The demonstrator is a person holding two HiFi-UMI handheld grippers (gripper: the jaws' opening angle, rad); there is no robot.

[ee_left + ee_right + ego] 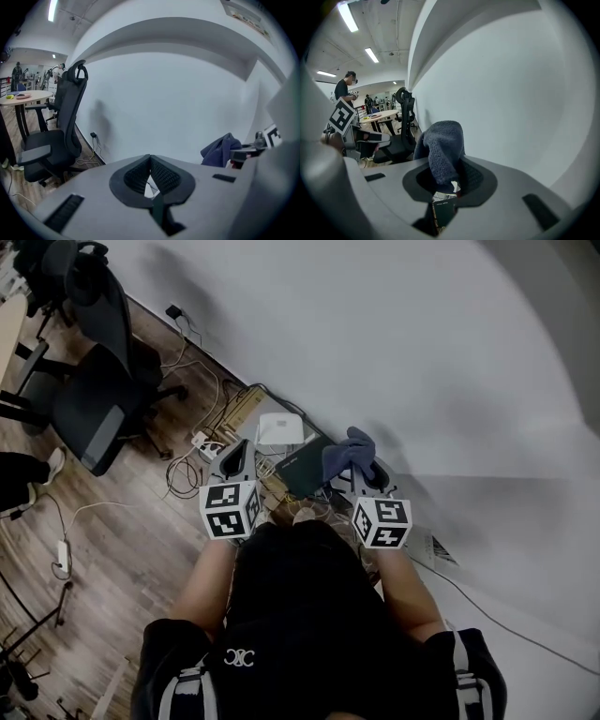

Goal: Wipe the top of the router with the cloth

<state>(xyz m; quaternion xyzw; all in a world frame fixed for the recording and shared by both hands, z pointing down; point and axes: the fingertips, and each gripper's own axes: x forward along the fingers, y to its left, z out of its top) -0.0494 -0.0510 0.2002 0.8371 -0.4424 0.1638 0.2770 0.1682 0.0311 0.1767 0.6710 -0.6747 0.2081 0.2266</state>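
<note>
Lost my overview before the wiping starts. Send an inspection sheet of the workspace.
Surface: wood floor along a white wall; no table seen.
Job's things: cloth held off the floor; white box and dark flat box on the floor, either may be the router.
Clutter: power strip.
Grippers: left hand-held gripper shut, empty; right hand-held gripper shut on the cloth.
Cables: loose cables tangled beside the boxes.
Surroundings: office chair; a round table and people far off.
</note>
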